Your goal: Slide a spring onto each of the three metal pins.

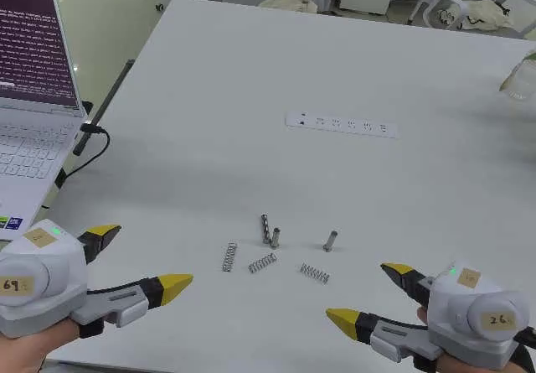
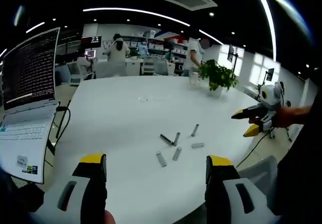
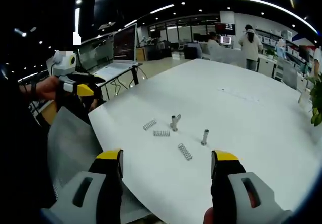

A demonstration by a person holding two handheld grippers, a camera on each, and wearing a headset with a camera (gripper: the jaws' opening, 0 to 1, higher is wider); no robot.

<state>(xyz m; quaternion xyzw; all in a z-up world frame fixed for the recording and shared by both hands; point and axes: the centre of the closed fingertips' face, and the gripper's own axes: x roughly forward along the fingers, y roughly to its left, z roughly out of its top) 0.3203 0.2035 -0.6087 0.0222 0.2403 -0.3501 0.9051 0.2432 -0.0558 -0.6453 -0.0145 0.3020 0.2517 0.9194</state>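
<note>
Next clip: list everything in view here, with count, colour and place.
table: one, white, under everything
springs: three, silver, lying loose near the table's front
metal pins: three, grey, just behind the springs, none carrying a spring
power strip: one, white, mid-table
laptop: one, white, open, left of the table
cable: one, black, beside the laptop
plant: one, green, table's far right
people: two, light tops, background
left gripper: one, grey with yellow tips, open, lower left
right gripper: one, same colours, open, lower right
</note>
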